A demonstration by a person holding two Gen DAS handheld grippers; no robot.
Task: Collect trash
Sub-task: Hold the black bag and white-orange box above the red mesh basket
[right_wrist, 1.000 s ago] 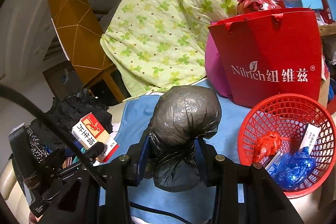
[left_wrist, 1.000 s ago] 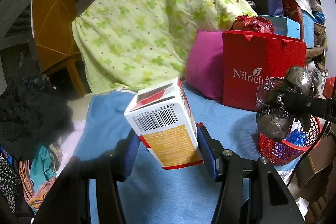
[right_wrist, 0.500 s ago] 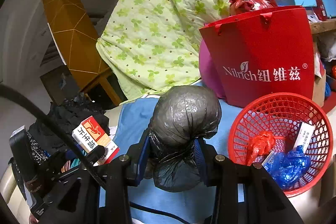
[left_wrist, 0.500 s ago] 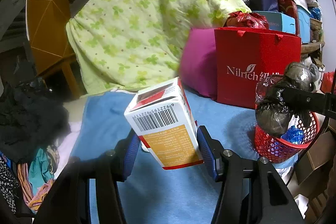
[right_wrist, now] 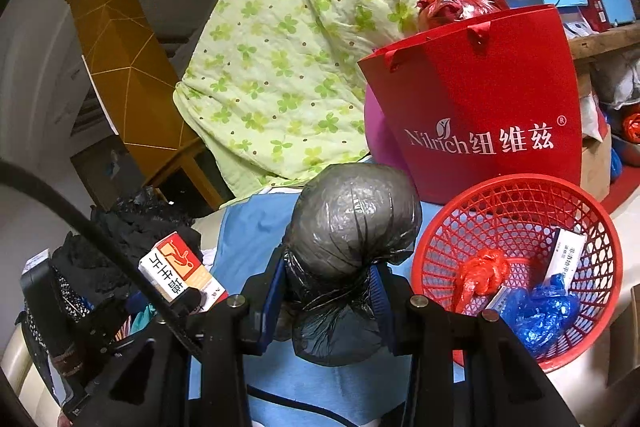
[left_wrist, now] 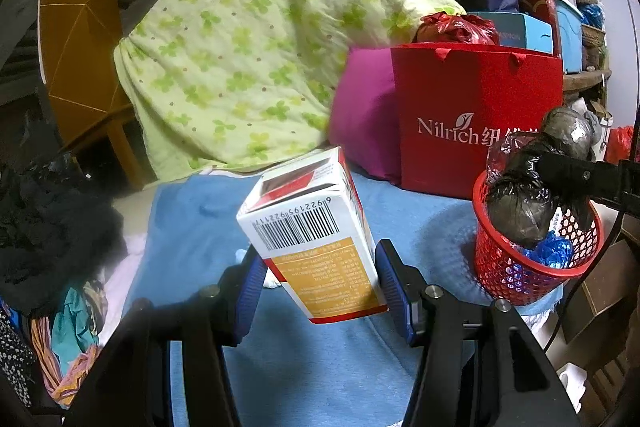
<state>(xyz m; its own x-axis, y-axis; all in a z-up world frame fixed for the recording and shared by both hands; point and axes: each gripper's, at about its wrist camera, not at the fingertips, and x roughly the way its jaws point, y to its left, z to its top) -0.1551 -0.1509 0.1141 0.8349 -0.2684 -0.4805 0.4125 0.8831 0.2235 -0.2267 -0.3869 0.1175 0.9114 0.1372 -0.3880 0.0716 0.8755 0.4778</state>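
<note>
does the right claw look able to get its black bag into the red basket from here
Probably yes. The right claw is shut on the black bag just beside the red basket, whose open top is only partly filled. Nothing stands between them.

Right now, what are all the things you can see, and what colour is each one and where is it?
carton: one, white, orange and red, clamped in the left gripper.
tied bag: one, grey-black plastic, clamped in the right gripper beside the basket.
basket: one, red mesh, on the blue cloth, at right.
basket contents: a red bag scrap, a crumpled blue bag, a small white box.
gift bag: one, red, behind the basket.
cushion: one, magenta, left of the gift bag.
quilt: one, green floral, at the back.
blue cloth: one, underneath.
left gripper: shut on the carton.
right gripper: shut on the tied bag.
</note>
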